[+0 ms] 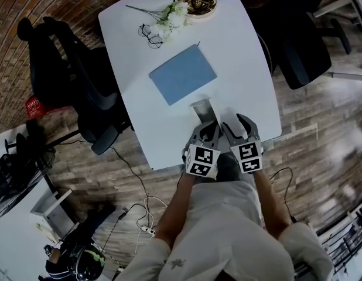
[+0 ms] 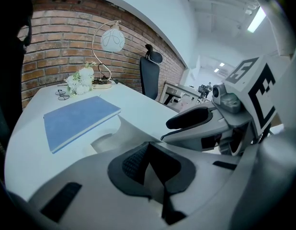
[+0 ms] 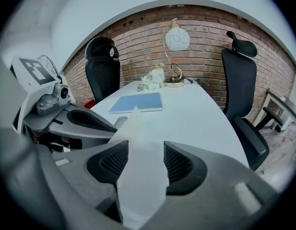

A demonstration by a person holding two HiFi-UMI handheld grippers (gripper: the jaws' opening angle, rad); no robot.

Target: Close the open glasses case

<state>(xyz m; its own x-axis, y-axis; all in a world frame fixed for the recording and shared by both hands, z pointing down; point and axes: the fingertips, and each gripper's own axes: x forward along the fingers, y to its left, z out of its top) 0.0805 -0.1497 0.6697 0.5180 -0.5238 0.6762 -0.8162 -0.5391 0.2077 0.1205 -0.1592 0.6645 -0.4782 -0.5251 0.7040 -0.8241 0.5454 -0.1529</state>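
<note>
The right claw (image 3: pixel 141 159) clamps the white glasses case (image 3: pixel 137 128) at the desk's (image 1: pixel 245 69) near edge. The left claw (image 2: pixel 149 152), at its 9 o'clock, is pinched nearly together. At 12 o'clock lies a blue notebook (image 1: pixel 183 74), then flowers (image 1: pixel 169 17). A black chair (image 1: pixel 81 92) stands at 9 o'clock, with a brick wall (image 3: pixel 138 37) beyond.

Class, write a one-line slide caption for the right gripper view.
Right gripper shut on the white case above a table holding a blue notebook.

Bare counter (image 1: pixel 251 69) lies open at the frame's right. A blue pad (image 1: pixel 183 74) blocks the centre, flowers (image 1: pixel 169 17) and a lamp base (image 1: pixel 197 4) the top, and the glasses case (image 1: pixel 205 111) the lower centre.
</note>
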